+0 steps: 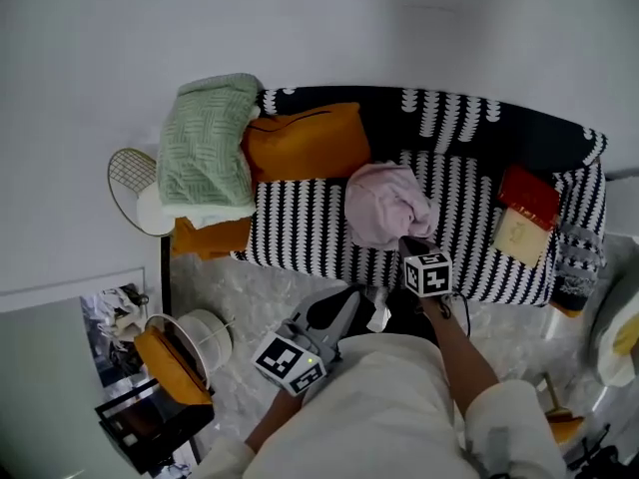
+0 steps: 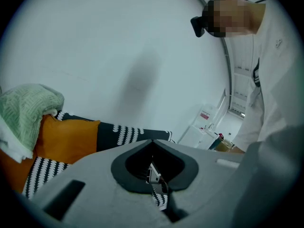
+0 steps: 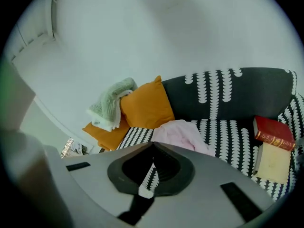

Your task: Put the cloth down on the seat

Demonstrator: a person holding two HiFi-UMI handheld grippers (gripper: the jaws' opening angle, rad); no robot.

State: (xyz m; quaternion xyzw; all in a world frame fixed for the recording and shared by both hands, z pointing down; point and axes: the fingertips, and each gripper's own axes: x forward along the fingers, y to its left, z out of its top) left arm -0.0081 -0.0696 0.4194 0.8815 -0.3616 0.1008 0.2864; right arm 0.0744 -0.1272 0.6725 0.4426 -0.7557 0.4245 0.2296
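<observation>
so the pink cloth (image 1: 387,206) is bunched on the seat (image 1: 300,223) just beside the orange cushion (image 1: 308,140), right gripper (image 1: 407,244) and left gripper (image 1: 349,300) both closed on nothing, but the right one's close enough that a snagged fold could drag it off

Light is soft, even and bright in all three views, with no glare. The wall (image 2: 95,56) carries one faint grey shadow at the centre of my left gripper view. Each frame is a fisheye circle with black corners. The sofa back (image 1: 479,128) bows across the upper right of my head view. The seat (image 3: 228,137) stripes read sharp at mid frame. My jaws, low in both gripper views, are out of focus. The right edge of my head view smears.
</observation>
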